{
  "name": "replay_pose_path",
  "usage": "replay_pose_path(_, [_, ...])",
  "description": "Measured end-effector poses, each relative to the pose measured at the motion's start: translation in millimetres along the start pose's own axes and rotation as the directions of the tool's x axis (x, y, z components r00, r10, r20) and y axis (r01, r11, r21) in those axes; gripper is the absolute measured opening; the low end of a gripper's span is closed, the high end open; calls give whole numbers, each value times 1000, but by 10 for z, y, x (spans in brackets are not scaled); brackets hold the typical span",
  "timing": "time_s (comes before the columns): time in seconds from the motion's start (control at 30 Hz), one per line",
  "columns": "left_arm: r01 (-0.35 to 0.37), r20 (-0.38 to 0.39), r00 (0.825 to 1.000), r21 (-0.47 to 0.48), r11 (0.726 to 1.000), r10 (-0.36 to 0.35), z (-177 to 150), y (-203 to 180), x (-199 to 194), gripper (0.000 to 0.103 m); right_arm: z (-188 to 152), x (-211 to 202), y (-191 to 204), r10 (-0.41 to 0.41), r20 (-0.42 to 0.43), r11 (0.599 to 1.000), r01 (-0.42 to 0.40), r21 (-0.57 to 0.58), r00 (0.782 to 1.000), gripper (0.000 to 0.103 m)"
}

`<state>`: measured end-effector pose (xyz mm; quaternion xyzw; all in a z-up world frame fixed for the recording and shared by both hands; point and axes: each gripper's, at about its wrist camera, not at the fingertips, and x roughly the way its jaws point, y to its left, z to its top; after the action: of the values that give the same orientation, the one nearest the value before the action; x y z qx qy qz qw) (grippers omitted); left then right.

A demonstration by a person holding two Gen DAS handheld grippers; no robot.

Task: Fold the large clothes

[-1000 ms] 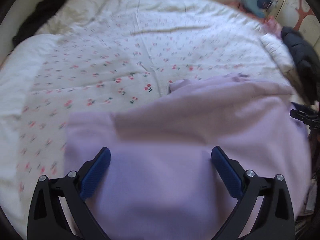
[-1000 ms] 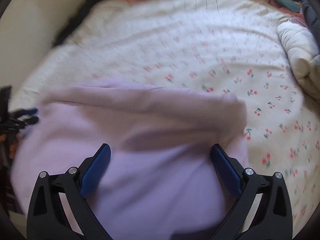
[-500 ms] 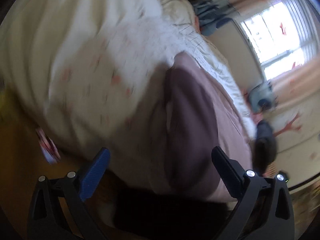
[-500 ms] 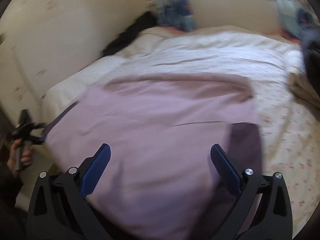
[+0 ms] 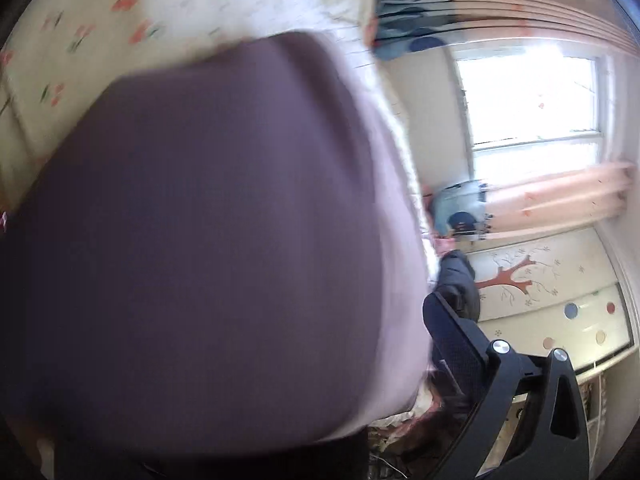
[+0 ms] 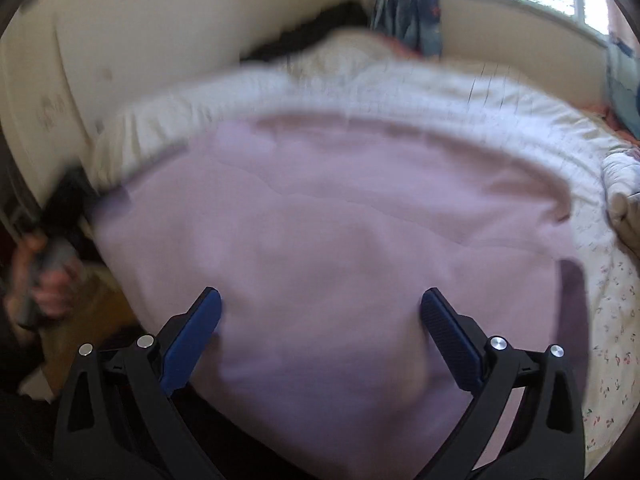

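A: Where's the lilac garment [image 6: 340, 240]?
B: Spread on the cherry-print bedsheet [image 6: 612, 320], ahead of the right gripper [image 6: 320, 312], whose jaws stand wide apart.
A: The left gripper [image 5: 452, 344]?
B: Cloth hides one finger; can't tell.

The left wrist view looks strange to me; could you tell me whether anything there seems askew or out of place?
Yes. That view is rolled sideways: the window lies tilted, and the lilac garment fills the frame, hiding one finger of the left gripper. Everything is motion-blurred.
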<state>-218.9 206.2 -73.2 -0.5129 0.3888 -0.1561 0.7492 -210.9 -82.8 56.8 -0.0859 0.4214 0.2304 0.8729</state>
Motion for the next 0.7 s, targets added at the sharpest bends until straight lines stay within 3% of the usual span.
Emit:
replay_pose_path(0.1, [-18,-18,1000,25,1000,18,26,-57,22,97,-23,54,81,-27,10,999,28,-17,1000,97])
replay_pose_path(0.2, [-38,-9,999,-27,999,38,112,88,39,97,24,-99,85,25,92,999,-27,20,995,97])
replay_pose_path(0.27, [-26,32,999,-78,997,29,165,199,-6,97,114,-130,127,8,119,1000,-9,10,993,97])
replay_pose_path(0.47, [8,32,999,-55,998,-6,178,114,46,97,179,420,172,-18,0,1000,18,-13,1000,97])
replay_pose_path(0.53, [-29,42,999,-29,999,30,191,67,58,97,208,360,175,-22,11,1000,21,5,1000,97])
replay_pose_path(0.63, [-138,81,987,32,990,135,234,-32,69,97,263,181,243,36,93,999,-38,18,995,97])
replay_pose_path(0.7, [-170,109,981,76,982,162,200,-138,61,97,289,293,302,-2,48,1000,3,-17,999,97])
